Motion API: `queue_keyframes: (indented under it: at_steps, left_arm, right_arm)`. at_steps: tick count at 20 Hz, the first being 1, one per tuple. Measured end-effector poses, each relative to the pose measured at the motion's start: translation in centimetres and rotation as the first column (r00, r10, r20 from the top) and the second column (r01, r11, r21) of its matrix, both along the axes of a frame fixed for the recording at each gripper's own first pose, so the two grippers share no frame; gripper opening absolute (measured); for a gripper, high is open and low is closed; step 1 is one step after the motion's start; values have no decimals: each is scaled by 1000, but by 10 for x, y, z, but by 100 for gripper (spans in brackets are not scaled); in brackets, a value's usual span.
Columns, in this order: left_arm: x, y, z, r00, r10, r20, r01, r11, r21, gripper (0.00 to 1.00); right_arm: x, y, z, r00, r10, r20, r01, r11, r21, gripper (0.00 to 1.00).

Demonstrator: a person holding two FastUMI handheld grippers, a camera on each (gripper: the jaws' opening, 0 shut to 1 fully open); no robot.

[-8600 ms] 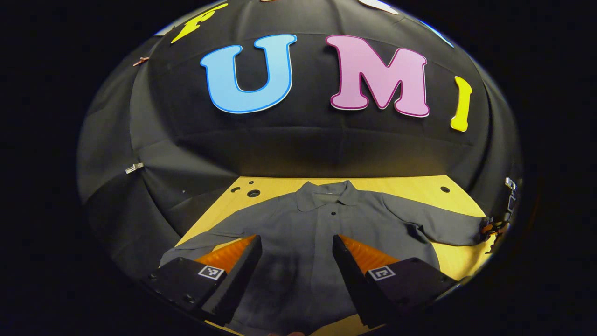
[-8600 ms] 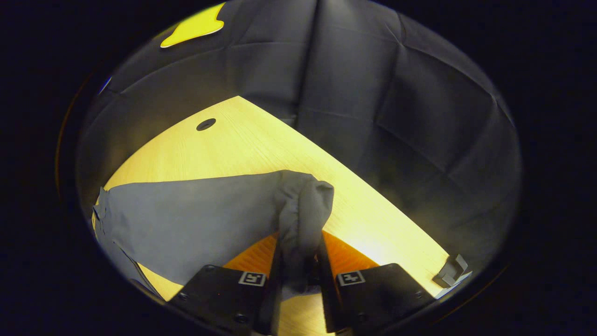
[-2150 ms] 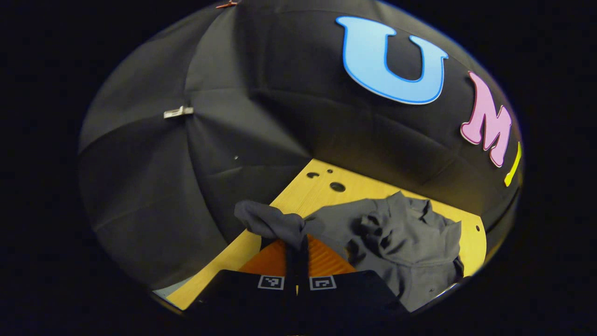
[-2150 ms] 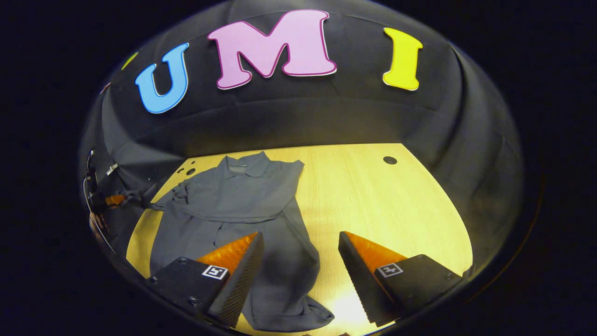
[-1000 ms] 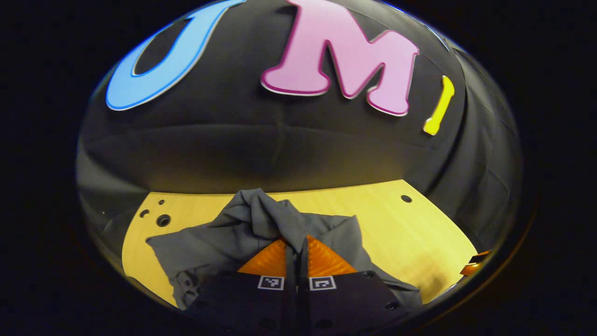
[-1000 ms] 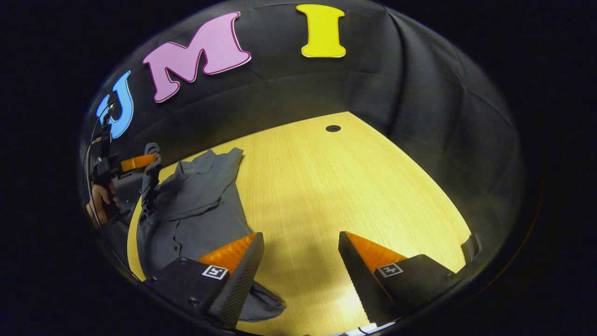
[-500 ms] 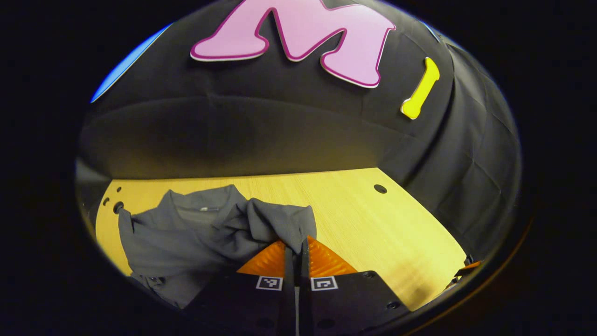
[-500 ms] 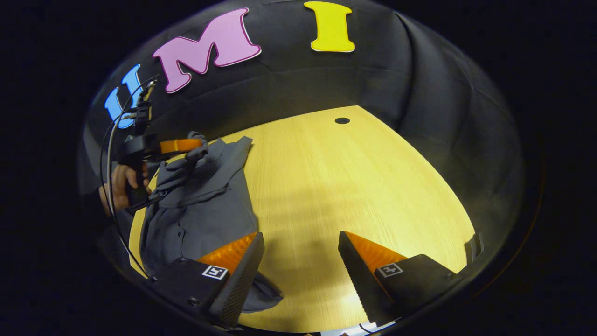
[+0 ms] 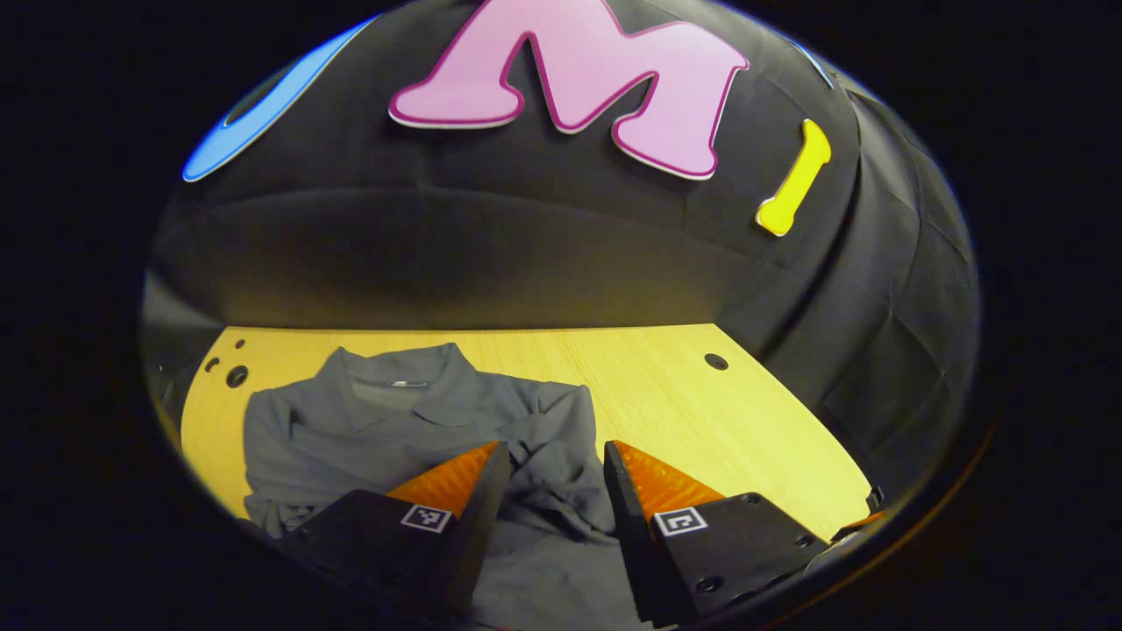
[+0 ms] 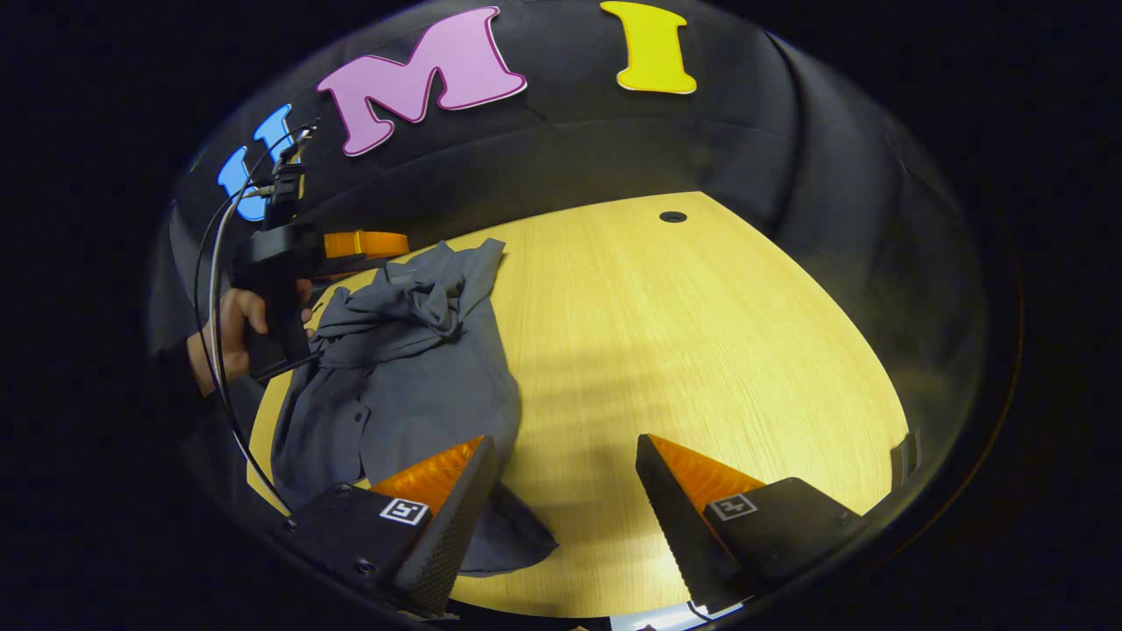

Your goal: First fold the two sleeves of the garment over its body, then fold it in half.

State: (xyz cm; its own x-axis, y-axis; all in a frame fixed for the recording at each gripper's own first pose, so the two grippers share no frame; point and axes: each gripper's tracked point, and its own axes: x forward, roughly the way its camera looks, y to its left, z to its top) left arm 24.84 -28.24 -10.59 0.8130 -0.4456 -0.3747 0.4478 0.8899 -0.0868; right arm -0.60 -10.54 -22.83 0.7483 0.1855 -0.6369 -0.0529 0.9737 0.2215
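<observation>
The grey shirt (image 9: pixel 412 429) lies on the left part of the wooden table (image 10: pixel 684 350), collar toward the back wall, with both sleeves (image 10: pixel 421 294) bunched in soft wrinkles across its chest. It looks light and limp, likely to sag and slide when lifted, so the hem corners (image 10: pixel 517 543) seem the best places to pinch for the fold in half. The left gripper (image 9: pixel 548 456) hovers just above the crumpled sleeve, jaws parted and empty. The right gripper (image 10: pixel 565 447) hangs wide open over the hem and bare wood, holding nothing.
</observation>
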Motion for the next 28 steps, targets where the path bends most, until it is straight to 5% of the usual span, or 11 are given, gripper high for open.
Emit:
queue_keyframes:
  at_steps: [1,4,9,14,20,28]
  left_arm:
    - [-9,15,5,1000,15,15,-15,1000,12,71]
    - [-47,73,5,996,78,38,-79,996,44,98]
    - [-135,200,-41,969,245,-16,-239,956,172,98]
    - [-216,290,-110,890,423,-170,-393,901,185,98]
    - [-245,337,-149,823,503,-265,-482,864,145,98]
    - [-254,321,-182,833,442,-333,-423,896,132,96]
  right_arm:
    - [0,5,1,1000,11,-1,-11,1000,9,99]
    - [0,20,-1,999,39,-8,-39,999,26,99]
    - [-8,56,-16,992,116,-50,-112,992,65,99]
    - [-17,83,-44,978,179,-106,-178,984,21,99]
    - [-28,91,-71,970,163,-183,-169,986,-16,99]
    - [-46,92,-92,949,201,-244,-238,962,-134,100]
